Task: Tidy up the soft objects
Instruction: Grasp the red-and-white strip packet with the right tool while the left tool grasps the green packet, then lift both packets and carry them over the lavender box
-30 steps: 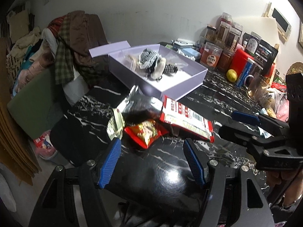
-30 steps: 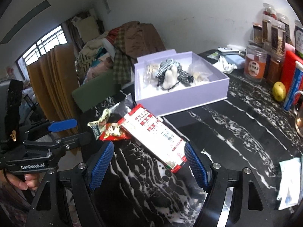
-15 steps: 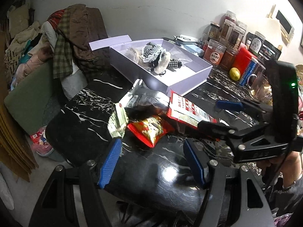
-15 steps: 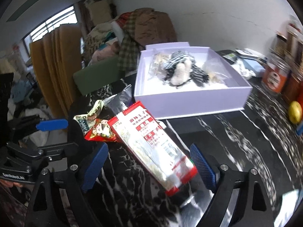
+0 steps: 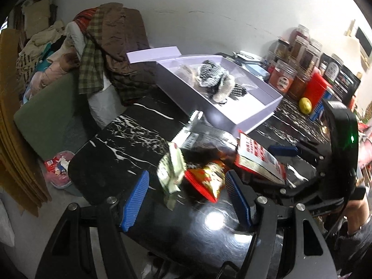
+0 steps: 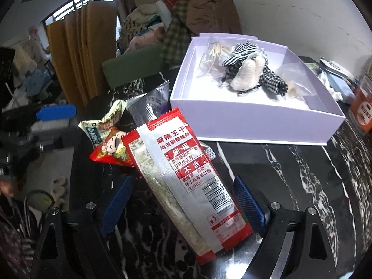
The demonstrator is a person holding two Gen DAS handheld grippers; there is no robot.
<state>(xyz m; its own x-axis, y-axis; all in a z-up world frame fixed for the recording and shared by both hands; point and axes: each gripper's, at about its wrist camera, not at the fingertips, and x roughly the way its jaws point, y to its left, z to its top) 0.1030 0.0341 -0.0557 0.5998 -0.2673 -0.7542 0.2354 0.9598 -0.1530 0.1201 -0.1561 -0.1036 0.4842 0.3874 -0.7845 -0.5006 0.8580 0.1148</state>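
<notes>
A lilac box on the black marble table holds checked cloth and a plush piece. In front of it lie snack packets in a heap. My right gripper is open, and the long red-and-silver packet lies between its blue pads, untouched. My left gripper is open just short of a crumpled green-white packet and a small red packet. A dark foil bag lies behind them.
Jars, a lemon and a red tin crowd the table's far right. A clothes pile and a green cushion sit beyond the table's left edge. A person's hand holds the right gripper.
The right gripper has widened, rolled and dropped closer, so the long packet now lies between its pads. The left gripper has edged toward the green-white and small red packets.
</notes>
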